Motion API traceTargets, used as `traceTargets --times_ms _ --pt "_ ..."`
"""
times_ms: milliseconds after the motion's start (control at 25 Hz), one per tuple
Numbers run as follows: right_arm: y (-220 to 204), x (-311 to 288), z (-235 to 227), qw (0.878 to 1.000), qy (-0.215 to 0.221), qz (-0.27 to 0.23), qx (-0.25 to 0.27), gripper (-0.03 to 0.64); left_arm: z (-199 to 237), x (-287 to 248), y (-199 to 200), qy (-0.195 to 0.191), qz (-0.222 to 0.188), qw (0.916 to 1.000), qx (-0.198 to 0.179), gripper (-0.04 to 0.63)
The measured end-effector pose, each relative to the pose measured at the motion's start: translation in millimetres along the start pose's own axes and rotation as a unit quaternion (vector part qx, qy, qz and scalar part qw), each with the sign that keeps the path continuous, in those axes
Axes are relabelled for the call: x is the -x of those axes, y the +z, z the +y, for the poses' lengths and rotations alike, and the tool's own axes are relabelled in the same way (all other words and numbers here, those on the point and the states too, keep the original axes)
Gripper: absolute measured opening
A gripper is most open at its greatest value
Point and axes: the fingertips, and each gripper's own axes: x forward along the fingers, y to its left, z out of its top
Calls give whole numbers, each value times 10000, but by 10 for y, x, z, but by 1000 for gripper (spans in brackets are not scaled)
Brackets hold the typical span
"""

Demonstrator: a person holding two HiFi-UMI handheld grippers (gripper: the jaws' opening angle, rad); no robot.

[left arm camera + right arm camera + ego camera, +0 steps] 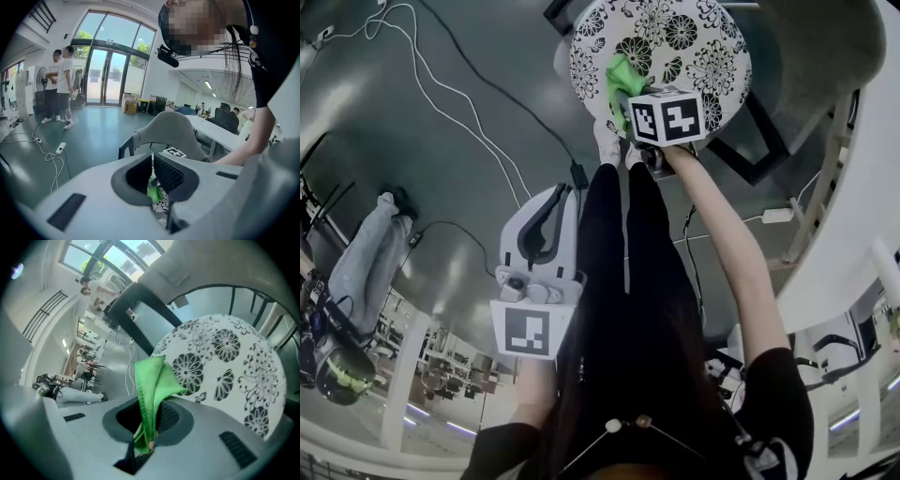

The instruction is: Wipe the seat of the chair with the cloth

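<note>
The round chair seat (pixel 703 56), white with black flowers, is at the top of the head view. My right gripper (pixel 626 101) is shut on a green cloth (pixel 623 73), which hangs folded over the seat's near-left edge. In the right gripper view the cloth (pixel 152 383) stands up between the jaws, with the seat (pixel 229 362) just beyond. My left gripper (pixel 555 199) hangs lower left over the floor, away from the chair, jaws shut with nothing in them. Through its narrow slit, the left gripper (pixel 152 159) view shows a sliver of cloth (pixel 153 190).
The grey chair back (pixel 811 47) rises behind the seat. White and black cables (pixel 441 98) run over the floor at left. A white table (pixel 853 234) curves along the right. The person's legs (pixel 623 244) stand before the chair. Two people (pixel 58 86) stand by glass doors.
</note>
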Motion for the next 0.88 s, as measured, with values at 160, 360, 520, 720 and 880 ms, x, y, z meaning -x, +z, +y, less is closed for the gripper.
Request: traceTargets --times_ms 160,360,520,720,880 --pt "-266 -218 456 9992 317 233 116 46 10 29 -54 16 27 10000 21 18" --pt "-353 -391 403 9992 121 306 207 46 -12 22 -80 -17 8 10000 44 18" --pt "-361 -264 -33 9995 -223 228 -14 46 2 40 -113 -33 14 10000 23 18" --pt "-393 116 -699 9967 -766 65 -252 48 3 62 -119 -64 27 10000 -22 18" --pt "-423 439 -1194 9902 -1166 -202 -739 47 -7 63 -112 -104 30 9999 -64 18"
